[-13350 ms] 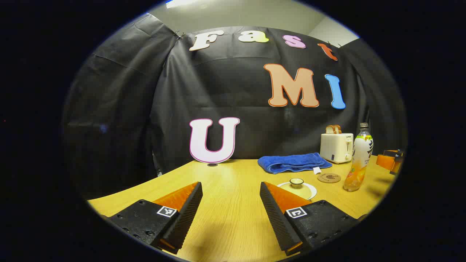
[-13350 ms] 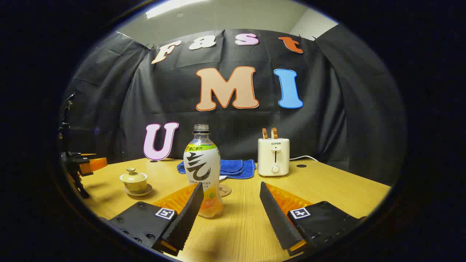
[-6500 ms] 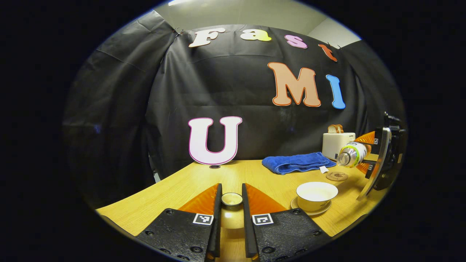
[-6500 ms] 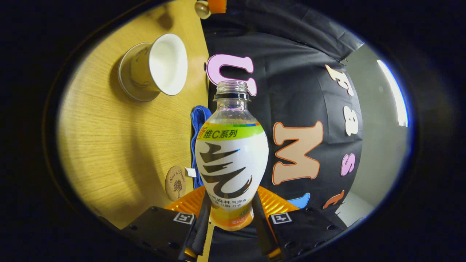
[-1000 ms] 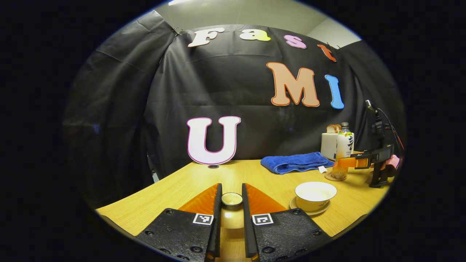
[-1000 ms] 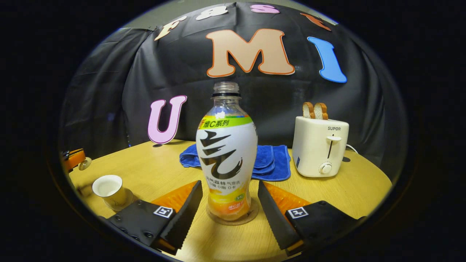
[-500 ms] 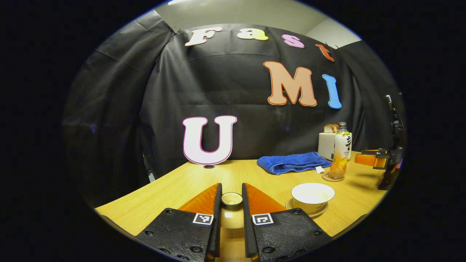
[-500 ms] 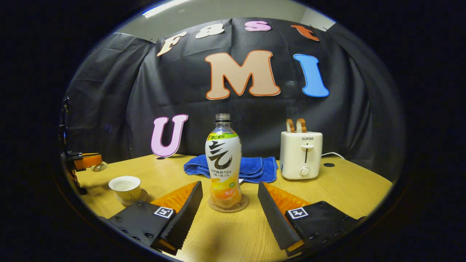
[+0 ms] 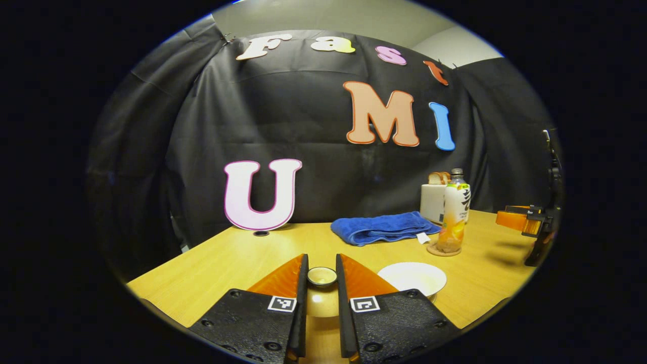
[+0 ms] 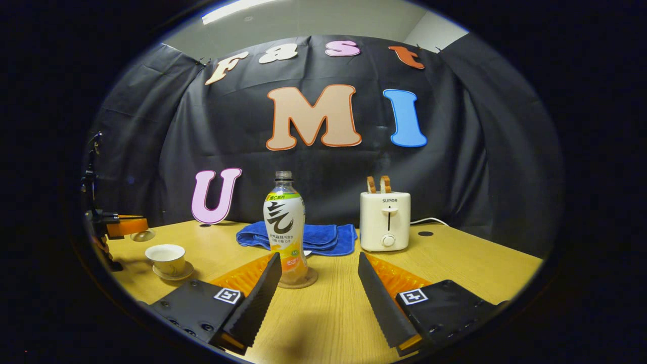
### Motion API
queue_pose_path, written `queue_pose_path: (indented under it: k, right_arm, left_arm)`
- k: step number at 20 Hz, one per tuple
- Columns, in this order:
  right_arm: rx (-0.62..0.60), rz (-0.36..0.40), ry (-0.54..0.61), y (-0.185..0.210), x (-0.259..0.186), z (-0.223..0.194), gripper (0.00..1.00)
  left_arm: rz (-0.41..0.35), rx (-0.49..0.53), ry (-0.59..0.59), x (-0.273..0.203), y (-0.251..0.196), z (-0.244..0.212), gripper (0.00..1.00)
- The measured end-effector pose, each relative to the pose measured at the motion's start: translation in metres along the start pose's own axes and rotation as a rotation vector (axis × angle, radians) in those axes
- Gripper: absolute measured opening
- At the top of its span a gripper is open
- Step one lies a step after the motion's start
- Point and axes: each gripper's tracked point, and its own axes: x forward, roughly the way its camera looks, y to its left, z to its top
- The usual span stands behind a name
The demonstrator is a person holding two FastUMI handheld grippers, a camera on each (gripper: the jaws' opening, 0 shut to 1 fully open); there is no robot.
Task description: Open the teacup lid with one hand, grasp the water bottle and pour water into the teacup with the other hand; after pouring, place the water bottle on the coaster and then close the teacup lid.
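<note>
Porcelain lid: sitting clamped between both fingers of left gripper, at 6 o'clock in left gripper view; knob pointing forward.
Teacup: standing uncovered on saucer, at 8 o'clock in right gripper view; rim lying just right of left gripper at 5 o'clock in left gripper view.
Teacup contents: appearing pale inside; liquid level impossible to judge.
Water bottle: standing upright and uncapped on coaster, near 6 o'clock in right gripper view; holding orange drink in lower part only.
Right gripper: gaping wide, gripping nothing, fingers flanking bottle without touching.
Done, judging by layout: lid removal, bottle placement on coaster; pouring apparently done.
Remaining: carrying lid toward 5 o'clock and seating on teacup.
Bystanders: blue towel and toaster sitting behind bottle on wooden table.
</note>
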Motion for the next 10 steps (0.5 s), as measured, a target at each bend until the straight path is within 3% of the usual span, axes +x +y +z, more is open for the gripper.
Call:
queue_pose_path:
  k: [1,4,5,7,10]
  right_arm:
    - [0.001,-0.005,-0.001,-0.002,-0.003,-0.001,0.96]
    - [0.000,-0.015,-0.001,-0.008,-0.011,0.002,1.00]
    - [0.000,-0.010,-0.001,-0.007,-0.013,0.001,0.92]
    - [0.000,0.002,-0.001,-0.007,-0.019,0.002,0.97]
    - [0.000,0.014,0.000,-0.007,-0.027,0.003,0.93]
  left_arm:
    - [-0.034,0.000,-0.003,0.004,-0.010,0.001,0.24]
    - [-0.139,-0.003,-0.002,0.013,-0.037,0.001,0.24]
    - [-0.175,-0.002,-0.002,0.014,-0.046,0.001,0.24]
    - [-0.235,-0.004,-0.007,0.015,-0.059,0.001,0.24]
    - [-0.280,-0.004,-0.002,0.015,-0.070,0.002,0.24]
